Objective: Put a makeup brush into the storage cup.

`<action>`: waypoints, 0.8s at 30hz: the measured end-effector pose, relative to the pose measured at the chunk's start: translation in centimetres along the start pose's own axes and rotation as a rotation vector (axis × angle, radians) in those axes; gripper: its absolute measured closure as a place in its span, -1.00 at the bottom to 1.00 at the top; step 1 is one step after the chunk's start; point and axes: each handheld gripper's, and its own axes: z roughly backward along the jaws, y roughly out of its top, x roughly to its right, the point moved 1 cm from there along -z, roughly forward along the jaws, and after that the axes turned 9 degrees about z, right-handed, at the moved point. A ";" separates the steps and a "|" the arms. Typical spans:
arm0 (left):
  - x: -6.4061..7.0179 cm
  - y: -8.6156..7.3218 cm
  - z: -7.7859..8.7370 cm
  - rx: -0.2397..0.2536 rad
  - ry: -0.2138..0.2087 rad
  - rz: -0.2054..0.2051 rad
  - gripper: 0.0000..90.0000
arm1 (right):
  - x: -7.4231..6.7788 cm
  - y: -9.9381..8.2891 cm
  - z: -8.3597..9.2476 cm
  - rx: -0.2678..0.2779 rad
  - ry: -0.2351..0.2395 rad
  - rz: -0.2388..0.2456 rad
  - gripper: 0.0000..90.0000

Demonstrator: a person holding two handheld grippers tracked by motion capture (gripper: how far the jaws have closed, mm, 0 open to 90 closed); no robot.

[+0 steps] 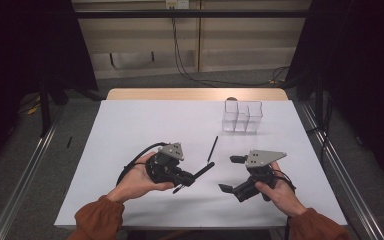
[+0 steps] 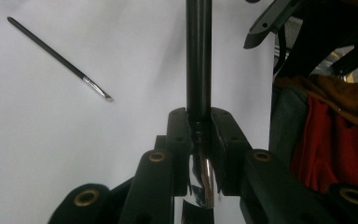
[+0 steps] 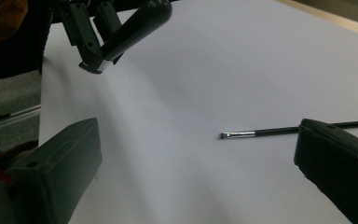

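Observation:
My left gripper [image 1: 187,177] is shut on a thick black brush [image 1: 203,171], its handle pointing right over the white table [image 1: 130,130]. In the left gripper view the jaws of the left gripper [image 2: 199,119] clamp the brush [image 2: 198,56] just above its silver ferrule. A thin black brush [image 1: 213,149] with a silver ferrule lies loose on the table between the two hands; it is also in the left gripper view [image 2: 58,58]. My right gripper [image 1: 232,174] stands open and holds nothing. In its own view the right gripper [image 3: 198,163] faces the thin brush [image 3: 289,129], with the left gripper [image 3: 91,37] at the top left.
A clear plastic organizer [image 1: 242,116] with several compartments stands at the back right of the table. The table's wooden far edge [image 1: 195,93] lies behind it. Metal rails run along the floor on both sides.

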 end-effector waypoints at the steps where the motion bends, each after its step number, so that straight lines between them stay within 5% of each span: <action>1: 0.0 0.0 0.0 -0.012 0.001 -0.007 0.75 | 0.0 0.1 -0.1 -0.009 0.015 0.002 -0.99; 7: 0.4 0.1 -0.2 -0.063 0.003 -0.024 0.75 | -0.2 0.7 -1.3 -0.096 0.112 0.037 -0.97; 17: 0.7 0.6 -0.6 -0.135 0.000 -0.041 0.75 | 0.0 1.5 -2.0 -0.151 0.135 0.062 -0.96; 24: 1.0 1.2 -0.4 -0.169 0.012 -0.065 0.75 | 0.0 2.3 -2.7 -0.243 0.191 0.095 -0.95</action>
